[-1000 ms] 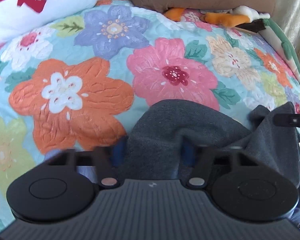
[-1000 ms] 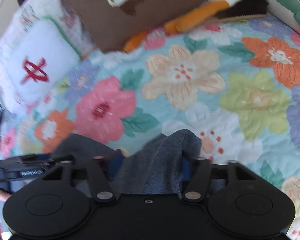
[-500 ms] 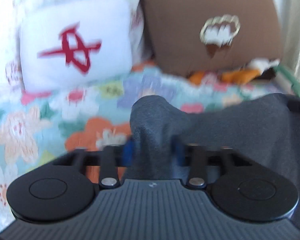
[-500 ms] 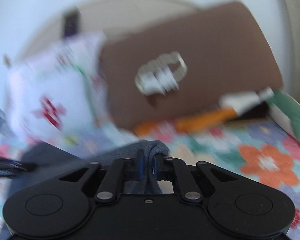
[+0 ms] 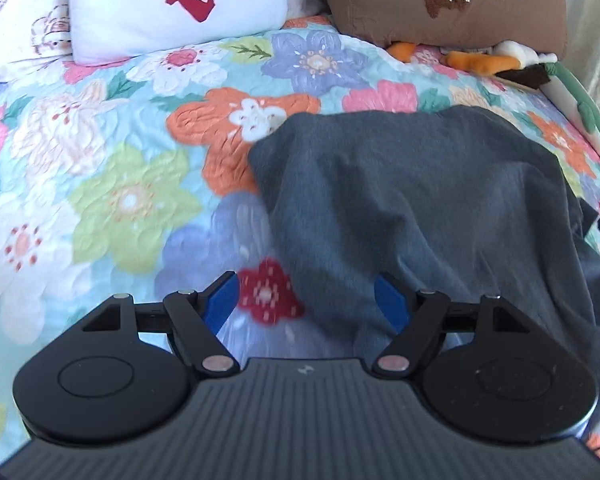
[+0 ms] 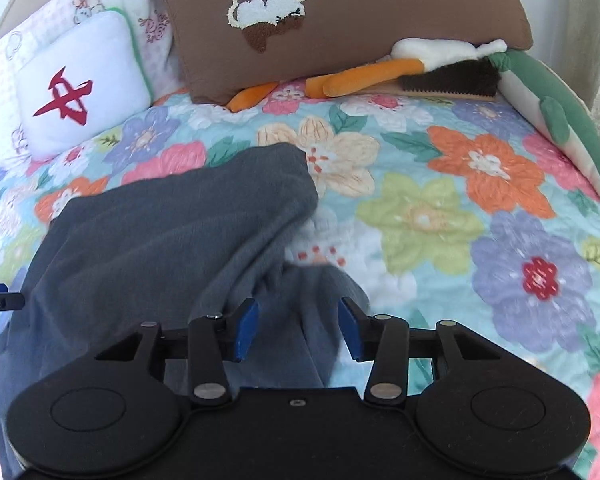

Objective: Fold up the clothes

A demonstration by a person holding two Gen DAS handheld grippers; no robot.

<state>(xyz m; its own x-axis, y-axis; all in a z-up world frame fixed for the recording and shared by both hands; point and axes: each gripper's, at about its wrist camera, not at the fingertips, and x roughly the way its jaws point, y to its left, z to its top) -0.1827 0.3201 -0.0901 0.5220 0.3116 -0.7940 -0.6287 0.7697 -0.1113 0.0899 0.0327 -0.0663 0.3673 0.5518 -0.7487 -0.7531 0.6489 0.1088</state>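
Now soft, rumpled grey garment w/ quilted floral bedspread beneath

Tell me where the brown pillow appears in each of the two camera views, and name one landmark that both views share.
Left wrist view: the brown pillow lies at the top right, behind the grey garment.
Right wrist view: the brown pillow lies at the top centre, above the orange plush toy.
Shared landmark: the white pillow with the red mark, left of the brown pillow.
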